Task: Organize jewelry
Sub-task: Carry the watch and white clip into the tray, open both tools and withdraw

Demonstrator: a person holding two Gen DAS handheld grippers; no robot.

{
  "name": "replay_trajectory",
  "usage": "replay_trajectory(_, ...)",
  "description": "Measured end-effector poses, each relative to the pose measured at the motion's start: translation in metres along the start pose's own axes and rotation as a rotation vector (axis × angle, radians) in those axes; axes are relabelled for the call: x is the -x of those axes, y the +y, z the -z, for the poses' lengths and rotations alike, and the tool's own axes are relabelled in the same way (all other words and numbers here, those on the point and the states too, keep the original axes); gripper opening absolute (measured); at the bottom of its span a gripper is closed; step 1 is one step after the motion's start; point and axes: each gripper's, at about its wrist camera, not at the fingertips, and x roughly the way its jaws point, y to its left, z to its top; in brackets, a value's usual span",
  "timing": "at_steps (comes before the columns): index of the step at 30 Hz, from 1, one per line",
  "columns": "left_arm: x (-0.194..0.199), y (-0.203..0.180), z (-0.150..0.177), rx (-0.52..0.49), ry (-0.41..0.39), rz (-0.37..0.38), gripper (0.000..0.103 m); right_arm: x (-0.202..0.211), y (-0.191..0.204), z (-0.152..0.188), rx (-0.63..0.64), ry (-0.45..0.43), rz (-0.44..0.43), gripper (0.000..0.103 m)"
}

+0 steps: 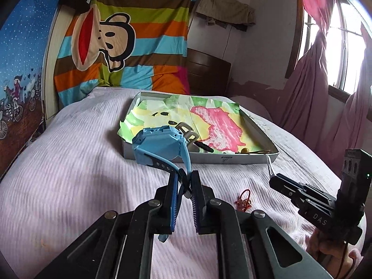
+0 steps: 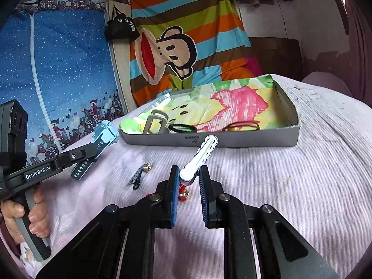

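My left gripper [image 1: 184,181] is shut on the strap of a light blue watch [image 1: 158,146] and holds it above the bed, just before the shallow cardboard box [image 1: 232,159]. The watch also shows in the right wrist view [image 2: 104,134]. My right gripper [image 2: 189,176] is shut on the end of a white hair clip [image 2: 204,150], which points toward the box [image 2: 255,139]. The box is lined with coloured paper and holds a grey buckle [image 2: 155,123], a black hair tie [image 2: 182,127] and a brown band [image 2: 241,125].
On the pink ribbed bedspread [image 2: 302,174] lie a dark clip with a gold bead [image 2: 139,174] and a red cord charm [image 1: 243,201], partly hidden under my right gripper [image 2: 183,191]. A striped cartoon sheet [image 1: 121,34] hangs behind the bed. A window with pink curtains [image 1: 325,58] is at the right.
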Motion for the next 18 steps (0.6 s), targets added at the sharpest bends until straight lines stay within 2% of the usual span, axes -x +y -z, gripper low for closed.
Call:
replay_trajectory(5,-0.020,0.001,-0.037,-0.026,0.004,-0.010,0.011,-0.020,-0.002,-0.034,0.005,0.000,-0.003,0.015)
replay_trajectory(9,-0.045,0.004,-0.058,-0.041,0.040,-0.025,0.011,-0.043,-0.004,-0.057,0.011,0.042,0.007,0.015)
replay_trajectory(13,-0.071,0.006,-0.068,-0.075,0.105,-0.027,0.011,-0.070,-0.003,-0.070,0.024,0.112,0.020,0.015)
replay_trajectory(18,-0.086,0.004,-0.069,-0.114,0.167,-0.037,0.011,-0.094,0.003,-0.072,0.062,0.182,0.043,0.015)
